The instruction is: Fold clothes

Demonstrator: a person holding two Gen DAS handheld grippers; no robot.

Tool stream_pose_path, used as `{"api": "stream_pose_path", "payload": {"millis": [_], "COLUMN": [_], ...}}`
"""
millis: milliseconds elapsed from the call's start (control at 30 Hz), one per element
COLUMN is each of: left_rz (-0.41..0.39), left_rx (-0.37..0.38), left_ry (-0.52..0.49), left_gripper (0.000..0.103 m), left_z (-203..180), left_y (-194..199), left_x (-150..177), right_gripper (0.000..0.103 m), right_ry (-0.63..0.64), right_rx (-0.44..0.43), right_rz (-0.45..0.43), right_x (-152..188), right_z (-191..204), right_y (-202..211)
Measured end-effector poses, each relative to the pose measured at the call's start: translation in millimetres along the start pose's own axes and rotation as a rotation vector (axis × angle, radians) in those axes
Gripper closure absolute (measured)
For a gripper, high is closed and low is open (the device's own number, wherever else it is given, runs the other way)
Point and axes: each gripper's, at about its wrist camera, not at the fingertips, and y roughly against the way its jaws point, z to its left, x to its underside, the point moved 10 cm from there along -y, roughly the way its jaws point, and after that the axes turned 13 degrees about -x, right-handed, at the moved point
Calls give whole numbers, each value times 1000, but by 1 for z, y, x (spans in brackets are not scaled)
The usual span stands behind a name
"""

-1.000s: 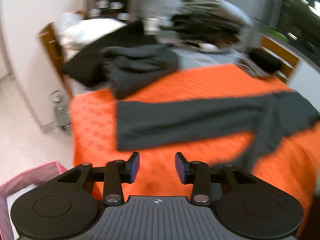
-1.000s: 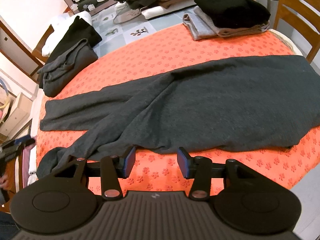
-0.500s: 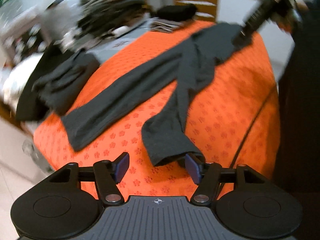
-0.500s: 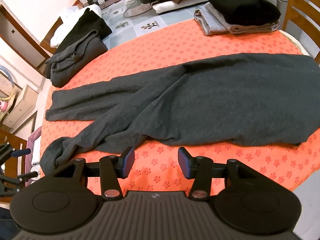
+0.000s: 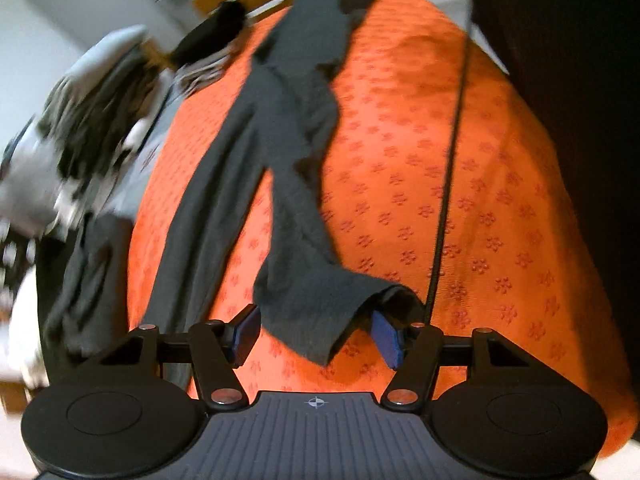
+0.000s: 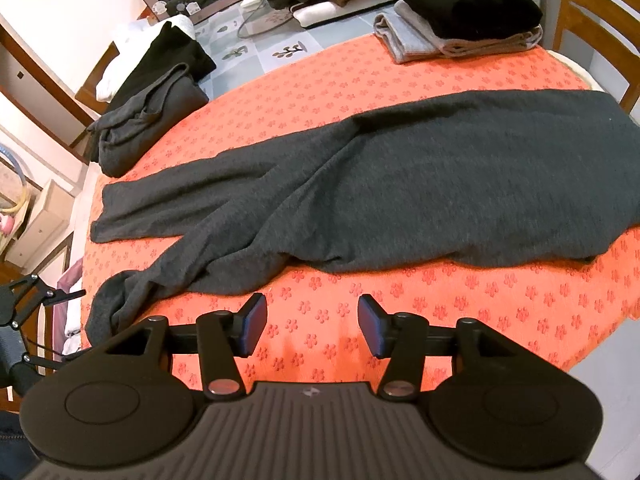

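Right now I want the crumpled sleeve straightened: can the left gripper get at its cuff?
Probably yes. The left gripper stands open with the cuff lying between its fingers, nothing on top of it; only a thin black cable runs alongside.

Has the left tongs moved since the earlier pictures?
Yes. The left tongs swung from the sweater's far sleeve to its near sleeve cuff, now between open pads.

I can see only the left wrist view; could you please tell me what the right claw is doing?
Observer: The right claw is open over bare orange cloth, just short of the dark garment's near edge.
Operator: Thank you. Is the garment's body bunched?
Observer: No, it lies spread fairly flat across the table.
Operator: Anything folded already?
Observer: Yes, a folded stack with a black piece on top sits at the far edge.
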Motion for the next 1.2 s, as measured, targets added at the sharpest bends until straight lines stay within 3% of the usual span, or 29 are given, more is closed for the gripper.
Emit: {"api": "stream_pose_path", "payload": {"millis": [100,167,233,267,400,633,733,933,1067,1200], "left_rz": [-56,-89,-101,-102,-91,-10,-8,29,91,123], "left_rx": [9,1,-9,-10,-19,14,21,61,48,-19], "left_ry": [-86,-108,-70,-33,244,952,1194,1509,1640,1731], "left_gripper": [42,56,87,88,91,91,91,95,97,98], "left_z": [-10,-14,-12,-9,27,128,160,187,192,199], "left_y": [-3,-7,-13,-15,-11,-10,-10,-19,-28,-34], "left_x": [-10,-15,-17,-18,-20,7,24,54,84,111], "right_gripper": [46,46,46,46,46,46,46,46,46,46], "right_ry": [-4,-5,-7,-8,-19,-28,-18,18,64,119], "right_rx": [-2,-2,0,1,8,13,10,12,17,21], "right_rz": [0,-1,-2,-3,-5,-1,1,-10,-19,-23], "right_x": [2,2,3,3,4,3,0,-18,-40,-64], "right_z": [0,0,-1,-1,-5,-10,-7,-4,-2,-1], "right_y": [0,1,1,1,3,0,-2,-6,-10,-18]}}
